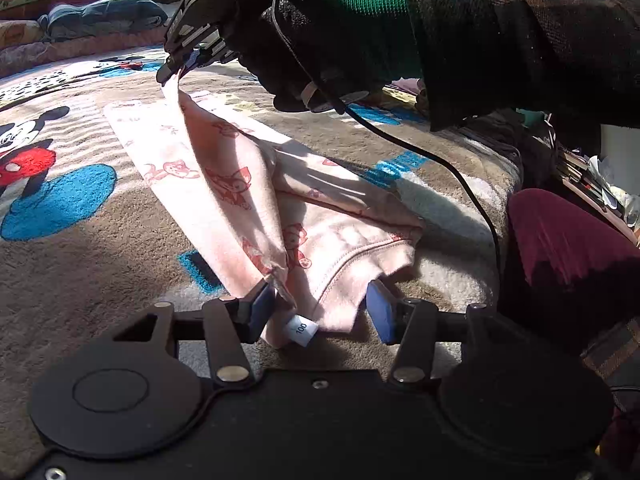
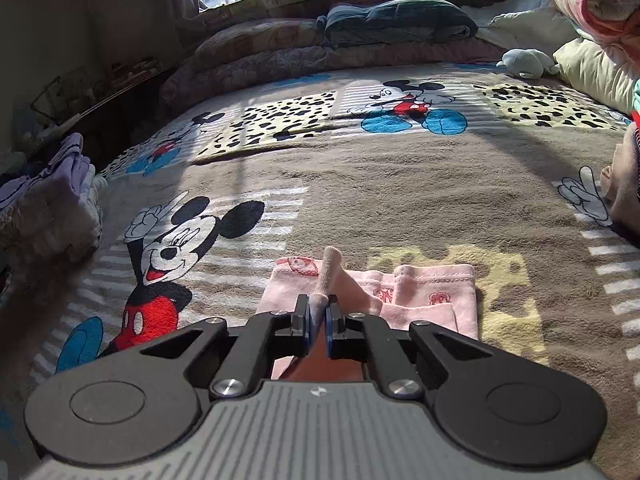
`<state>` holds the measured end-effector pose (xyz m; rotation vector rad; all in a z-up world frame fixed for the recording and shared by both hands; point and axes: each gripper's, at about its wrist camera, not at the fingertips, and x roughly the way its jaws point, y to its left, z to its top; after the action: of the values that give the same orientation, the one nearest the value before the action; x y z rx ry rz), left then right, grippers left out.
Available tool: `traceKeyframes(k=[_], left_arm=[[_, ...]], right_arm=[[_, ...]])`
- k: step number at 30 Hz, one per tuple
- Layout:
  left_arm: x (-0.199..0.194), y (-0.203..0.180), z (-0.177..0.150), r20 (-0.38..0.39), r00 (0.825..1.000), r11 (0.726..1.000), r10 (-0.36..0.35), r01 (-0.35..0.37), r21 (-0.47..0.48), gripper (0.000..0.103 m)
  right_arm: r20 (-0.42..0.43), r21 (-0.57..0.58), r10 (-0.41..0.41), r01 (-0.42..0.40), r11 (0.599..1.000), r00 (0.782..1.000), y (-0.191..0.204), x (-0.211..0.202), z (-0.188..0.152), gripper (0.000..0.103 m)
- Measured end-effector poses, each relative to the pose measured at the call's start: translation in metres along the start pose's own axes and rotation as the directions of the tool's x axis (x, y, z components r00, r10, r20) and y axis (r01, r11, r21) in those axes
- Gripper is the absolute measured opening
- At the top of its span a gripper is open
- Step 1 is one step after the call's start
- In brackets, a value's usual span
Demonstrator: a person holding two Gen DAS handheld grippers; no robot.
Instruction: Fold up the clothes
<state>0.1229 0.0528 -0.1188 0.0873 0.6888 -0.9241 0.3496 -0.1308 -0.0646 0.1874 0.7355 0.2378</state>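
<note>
A pink child's garment (image 1: pixel 240 184) with red cartoon prints lies on the blanket, one side lifted into a ridge. My left gripper (image 1: pixel 320 308) is open, its blue pads either side of the near hem, where a white size tag (image 1: pixel 302 330) sticks out. Across the garment, my right gripper (image 1: pixel 176 68), held by a black-gloved hand, is shut on the far corner and holds it up. In the right wrist view my right gripper (image 2: pixel 319 312) pinches a rolled pink fold of the garment (image 2: pixel 424 292), whose rest lies flat ahead.
A brown cartoon-mouse blanket (image 2: pixel 380 184) covers the bed. Folded bedding and a dark blue pile (image 2: pixel 400 20) line the far edge. A lilac clothes heap (image 2: pixel 60 196) sits at left. A black cable (image 1: pixel 460 176) trails from the gloved hand. A dark red cushion (image 1: pixel 568 236) lies at right.
</note>
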Motion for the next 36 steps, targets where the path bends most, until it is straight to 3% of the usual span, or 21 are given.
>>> traceKeyframes(k=[2, 5, 6, 13, 16, 20, 23, 31, 36], left_arm=[[0.0, 0.001, 0.0, -0.002, 1.0, 1.0, -0.004, 0.004, -0.003, 0.05], [0.001, 0.002, 0.001, -0.002, 1.0, 1.0, -0.009, 0.009, -0.01, 0.05], [0.001, 0.002, 0.001, -0.001, 1.0, 1.0, -0.012, 0.012, -0.014, 0.05], [-0.001, 0.007, 0.003, 0.0, 0.999, 0.998, -0.032, 0.032, -0.046, 0.053], [0.001, 0.006, 0.003, -0.001, 0.999, 0.998, -0.035, 0.035, -0.047, 0.057], [0.001, 0.006, 0.004, -0.003, 0.999, 0.998, -0.038, 0.038, -0.049, 0.059], [0.003, 0.006, 0.004, -0.003, 0.999, 0.998, -0.041, 0.041, -0.051, 0.059], [0.005, 0.006, 0.004, -0.004, 0.999, 0.998, -0.043, 0.043, -0.056, 0.06], [0.005, 0.006, 0.004, -0.006, 0.999, 0.997, -0.045, 0.044, -0.059, 0.06]], right_arm=[[-0.003, 0.013, 0.046, -0.046, 0.999, 0.999, -0.002, 0.006, 0.002, 0.015], [0.087, 0.034, 0.109, -0.113, 0.993, 0.99, -0.009, -0.009, 0.005, 0.05], [0.088, 0.032, 0.099, -0.102, 0.994, 0.991, -0.013, -0.01, 0.005, 0.055], [-0.029, 0.041, 0.038, -0.037, 0.998, 0.999, -0.048, 0.007, -0.009, 0.054], [-0.036, 0.019, 0.068, -0.068, 0.998, 0.997, -0.05, 0.012, -0.015, 0.045], [-0.018, -0.052, 0.086, -0.087, 0.995, 0.996, -0.04, 0.01, -0.015, 0.016], [0.008, -0.117, 0.107, -0.105, 0.988, 0.994, -0.031, 0.004, -0.015, 0.005], [0.073, -0.149, 0.176, -0.164, 0.975, 0.982, -0.03, -0.01, -0.003, 0.004], [0.063, -0.105, 0.214, -0.207, 0.973, 0.975, -0.04, 0.001, -0.006, 0.004]])
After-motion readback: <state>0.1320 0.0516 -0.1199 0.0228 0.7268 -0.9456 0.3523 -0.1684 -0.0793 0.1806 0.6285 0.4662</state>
